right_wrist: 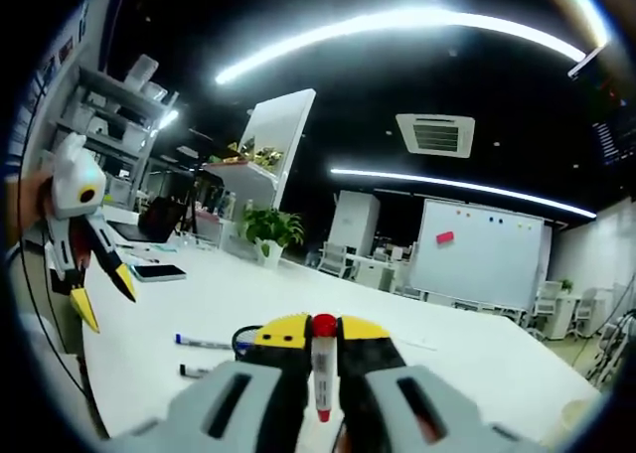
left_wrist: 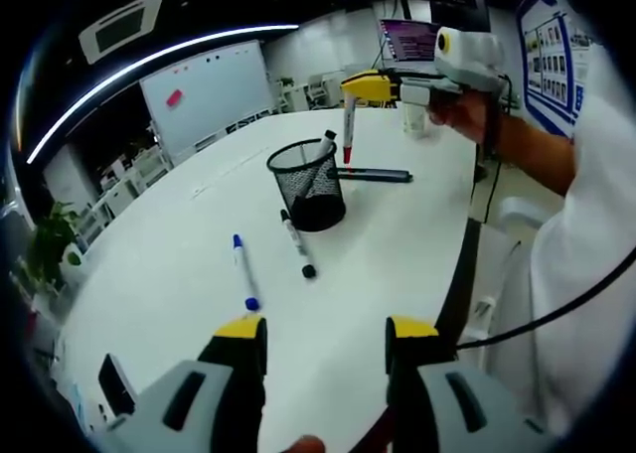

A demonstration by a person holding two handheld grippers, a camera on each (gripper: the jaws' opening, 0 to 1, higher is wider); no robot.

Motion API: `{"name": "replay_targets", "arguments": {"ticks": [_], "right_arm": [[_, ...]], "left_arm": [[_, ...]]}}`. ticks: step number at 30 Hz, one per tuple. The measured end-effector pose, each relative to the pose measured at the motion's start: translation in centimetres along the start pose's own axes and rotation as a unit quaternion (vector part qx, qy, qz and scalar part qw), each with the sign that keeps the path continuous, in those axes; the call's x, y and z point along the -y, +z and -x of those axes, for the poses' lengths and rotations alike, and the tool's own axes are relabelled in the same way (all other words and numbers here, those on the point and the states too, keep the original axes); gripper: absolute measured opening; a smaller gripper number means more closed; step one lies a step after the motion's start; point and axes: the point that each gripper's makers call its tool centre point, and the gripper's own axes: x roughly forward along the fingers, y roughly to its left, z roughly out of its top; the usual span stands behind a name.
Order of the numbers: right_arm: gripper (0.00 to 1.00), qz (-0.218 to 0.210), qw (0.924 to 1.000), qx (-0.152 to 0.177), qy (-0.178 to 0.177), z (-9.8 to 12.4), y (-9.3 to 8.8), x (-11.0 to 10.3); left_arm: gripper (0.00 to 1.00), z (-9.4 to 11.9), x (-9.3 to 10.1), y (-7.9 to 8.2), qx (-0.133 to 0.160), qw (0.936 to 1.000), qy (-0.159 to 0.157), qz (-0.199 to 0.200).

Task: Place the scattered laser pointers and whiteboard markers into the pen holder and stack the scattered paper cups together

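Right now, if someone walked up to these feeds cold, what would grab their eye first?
Probably the red-capped marker clamped in the right tongs, hanging upright just above the black mesh pen holder on the white table. Next, the loose pens: a blue-capped marker and a black one lying in front of the holder, and a dark pen behind it. The left tongs stand open and empty.

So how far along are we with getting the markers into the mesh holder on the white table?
Done: one dark pen already stands in the black mesh pen holder. In hand: the right gripper is shut on a red-capped marker, held just above the holder. Left: a blue-capped marker, a black marker and a dark pointer lie on the table; the left gripper is open. A cup-like thing stands far off, unclear.
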Motion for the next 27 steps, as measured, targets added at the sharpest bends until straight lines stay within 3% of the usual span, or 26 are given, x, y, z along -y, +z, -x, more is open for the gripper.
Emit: {"name": "replay_targets", "arguments": {"ticks": [27], "right_arm": [[0.10,-0.002,0.9999,0.015,0.003,0.3,2.3,-0.4]], "left_arm": [[0.49,0.0,0.1,0.0,0.000,1.0000,-0.001,0.000]]}}
